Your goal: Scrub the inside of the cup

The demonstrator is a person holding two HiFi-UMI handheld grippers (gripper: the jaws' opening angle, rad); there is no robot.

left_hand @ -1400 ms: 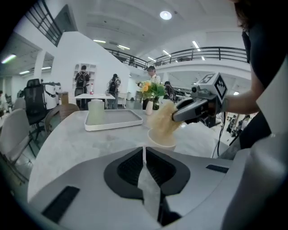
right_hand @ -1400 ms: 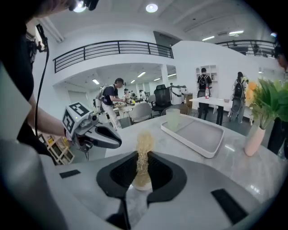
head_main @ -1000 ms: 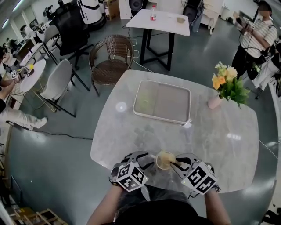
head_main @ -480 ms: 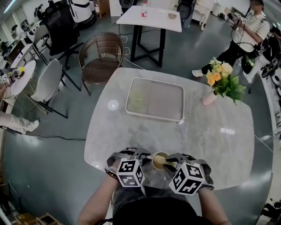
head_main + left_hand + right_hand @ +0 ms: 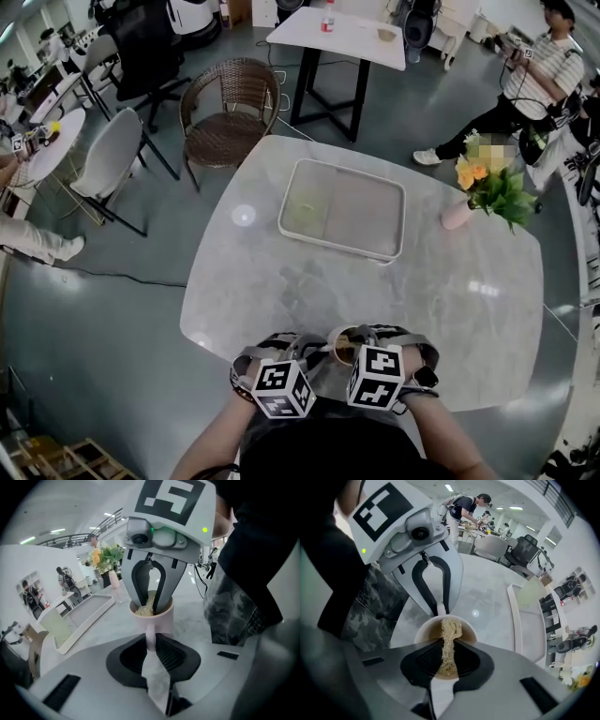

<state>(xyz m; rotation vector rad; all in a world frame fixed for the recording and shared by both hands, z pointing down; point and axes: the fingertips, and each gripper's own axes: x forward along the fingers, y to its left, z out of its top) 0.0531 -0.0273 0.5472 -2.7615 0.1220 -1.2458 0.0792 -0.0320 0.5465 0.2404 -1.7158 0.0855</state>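
Note:
A pale pink cup (image 5: pixel 341 345) stands near the front edge of the marble table (image 5: pixel 450 300), between my two grippers. In the left gripper view the cup (image 5: pixel 154 613) faces me with its handle (image 5: pixel 149 637) between the jaws of my left gripper (image 5: pixel 151 643). The jaws are closing and pinch the handle. My right gripper (image 5: pixel 444 651) is shut on a beige fibrous scrubber (image 5: pixel 449 632), which reaches down into the cup (image 5: pixel 426 629). Brown residue shows inside the cup. In the head view the right gripper (image 5: pixel 367 345) tilts over the rim and hides part of it.
A white tray (image 5: pixel 342 208) lies in the middle of the table. A pink vase with flowers (image 5: pixel 486 183) stands at the table's right. A wicker chair (image 5: pixel 230 112) and a grey chair (image 5: pixel 112 155) stand beyond the far left side. A person (image 5: pixel 525 80) stands at the back right.
The right gripper has swung left and now leans over the cup, covering part of its rim. The left gripper stays at the cup's left side. The two cubes sit closer together.

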